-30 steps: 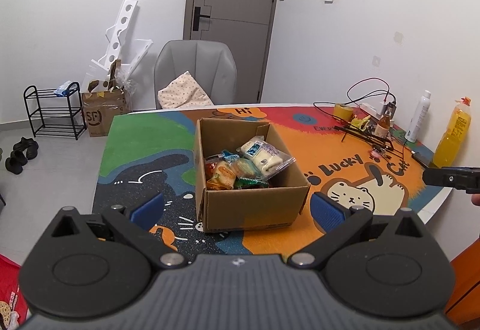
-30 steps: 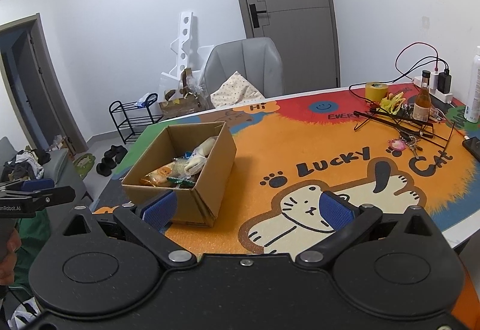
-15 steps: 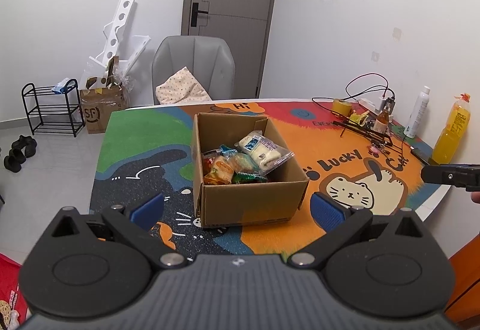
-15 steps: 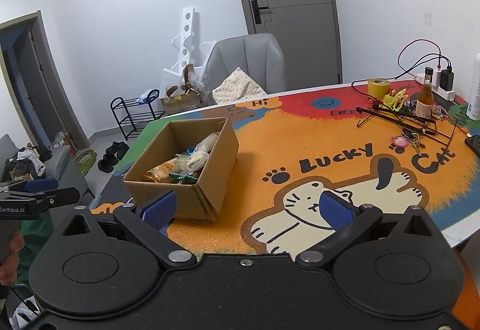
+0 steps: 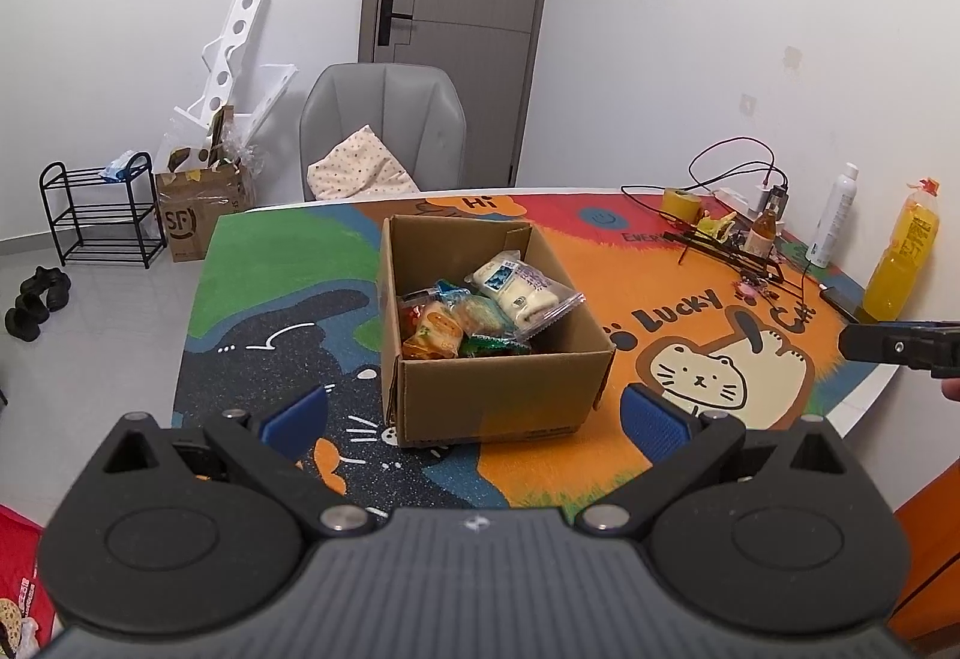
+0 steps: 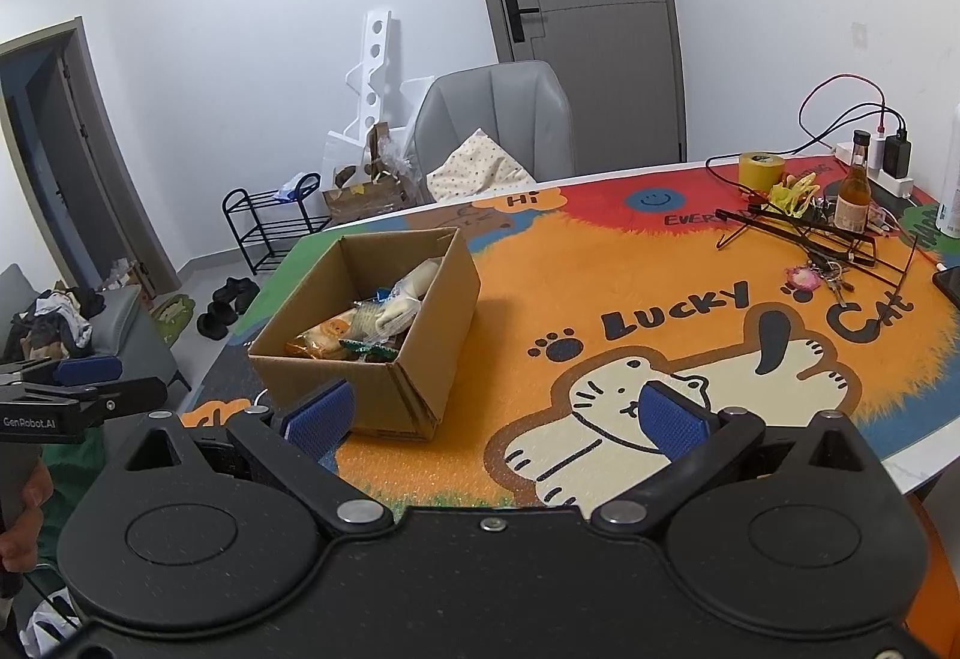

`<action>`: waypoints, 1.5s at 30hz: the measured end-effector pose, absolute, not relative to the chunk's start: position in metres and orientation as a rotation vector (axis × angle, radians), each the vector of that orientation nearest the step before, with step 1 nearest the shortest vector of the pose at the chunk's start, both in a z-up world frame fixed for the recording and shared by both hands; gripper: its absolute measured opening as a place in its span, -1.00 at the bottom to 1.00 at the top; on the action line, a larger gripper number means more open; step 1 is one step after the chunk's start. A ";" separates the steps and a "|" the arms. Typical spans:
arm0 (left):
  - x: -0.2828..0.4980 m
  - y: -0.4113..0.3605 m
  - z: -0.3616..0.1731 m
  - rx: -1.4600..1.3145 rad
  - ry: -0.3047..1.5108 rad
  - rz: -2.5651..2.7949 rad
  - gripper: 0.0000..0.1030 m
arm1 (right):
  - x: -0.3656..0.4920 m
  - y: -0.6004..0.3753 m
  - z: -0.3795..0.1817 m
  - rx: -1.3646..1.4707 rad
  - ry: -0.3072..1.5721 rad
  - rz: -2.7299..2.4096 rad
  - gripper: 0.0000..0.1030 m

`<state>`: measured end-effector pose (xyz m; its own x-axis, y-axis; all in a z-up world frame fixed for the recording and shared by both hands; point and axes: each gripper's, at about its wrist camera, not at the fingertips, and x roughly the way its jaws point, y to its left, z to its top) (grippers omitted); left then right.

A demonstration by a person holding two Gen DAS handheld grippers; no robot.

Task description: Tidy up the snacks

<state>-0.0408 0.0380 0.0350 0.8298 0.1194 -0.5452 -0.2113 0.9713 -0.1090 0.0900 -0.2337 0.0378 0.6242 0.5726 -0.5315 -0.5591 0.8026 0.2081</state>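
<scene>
Sitting near the middle-left of the table [image 5: 600, 485], one open cardboard box [image 5: 492, 395] holds the snacks [image 5: 480, 317], flaps up so pkts can go in or out from above. Inside I count approx 5 pkts: one pale roll-type bag [image 5: 519, 290] leaning vs the far-right wall, one orange pkt [image 5: 435, 335] at the near left, a green wrapper [image 5: 492, 344], plus a couple more btwn them, partly hidden, so the count's rough. No loose snacks visible on the mat, so my guess is sorting either hasn't started or is nearly wrapped up; can't tell which. Left gripper [image 5: 474, 416] hangs just short of the box's near wall, jaws spread wide & holding nothing, prob lined up to straddle or reach into the box. Right gripper [image 6: 498, 410] is also spread & empty, hovering over the cat print to the right of the box, well apart from any pkt. Far right of the table: one tape roll [image 6: 761, 168], one small brown bottle [image 6: 853, 191], one tall orange drink bottle [image 5: 903, 251], one white spray can [image 5: 834, 215], a tangle of black hangers [image 6: 810, 230] and cables. Beyond the far edge, one grey chair [image 5: 384, 125].
</scene>
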 end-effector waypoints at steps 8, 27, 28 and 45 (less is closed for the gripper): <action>-0.040 0.038 0.035 -0.170 0.567 0.176 1.00 | 0.088 -0.233 0.038 0.020 0.619 0.651 1.00; -0.039 0.033 0.034 -0.159 0.560 0.170 1.00 | 0.090 -0.232 0.037 0.008 0.621 0.638 1.00; -0.039 0.033 0.034 -0.160 0.558 0.171 1.00 | 0.090 -0.232 0.037 0.008 0.621 0.638 1.00; -0.040 0.033 0.033 -0.158 0.554 0.158 1.00 | 0.093 -0.233 0.037 0.001 0.624 0.633 1.00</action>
